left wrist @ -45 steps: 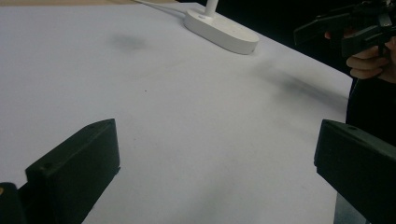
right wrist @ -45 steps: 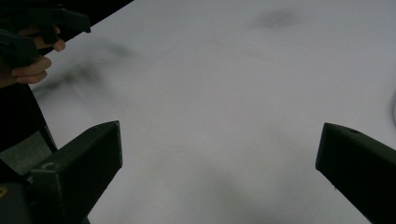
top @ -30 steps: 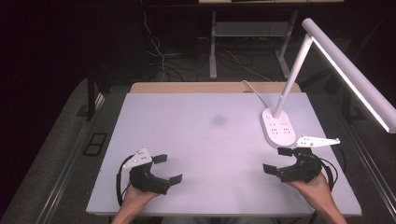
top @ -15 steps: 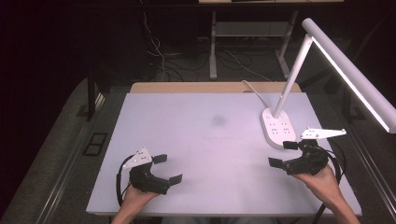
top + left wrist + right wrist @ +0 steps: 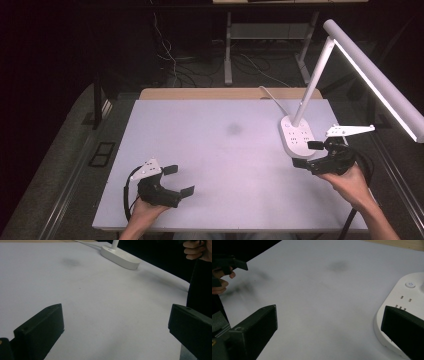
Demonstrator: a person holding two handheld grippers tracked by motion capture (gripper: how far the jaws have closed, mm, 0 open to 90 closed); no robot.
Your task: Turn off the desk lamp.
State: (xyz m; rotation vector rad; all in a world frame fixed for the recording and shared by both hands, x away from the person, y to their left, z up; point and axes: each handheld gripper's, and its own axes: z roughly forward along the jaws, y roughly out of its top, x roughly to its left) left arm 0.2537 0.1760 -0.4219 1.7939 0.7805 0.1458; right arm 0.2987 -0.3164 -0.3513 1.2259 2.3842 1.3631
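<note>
Since 1 s ago the R gripper (image 5: 314, 154) lifted and edged toward the lamp base (image 5: 296, 137); L gripper (image 5: 172, 181) unchanged.

High view: both sets of jaws spread, nothing held; no task obj on table (image 5: 220, 150). Risk, my guess: R jaw clips the base, lamp tips.

L gripper view: jaws wide apart, bare white top w/ faint smudge (image 5: 70, 262).

R gripper view: jaws released, base (image 5: 407, 307) just beside one jaw. Room dark, cables (image 5: 170, 55) behind.

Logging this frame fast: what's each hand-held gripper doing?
Left hand-held gripper: open, holding nothing.
Right hand-held gripper: open, holding nothing, beside the lamp base.
</note>
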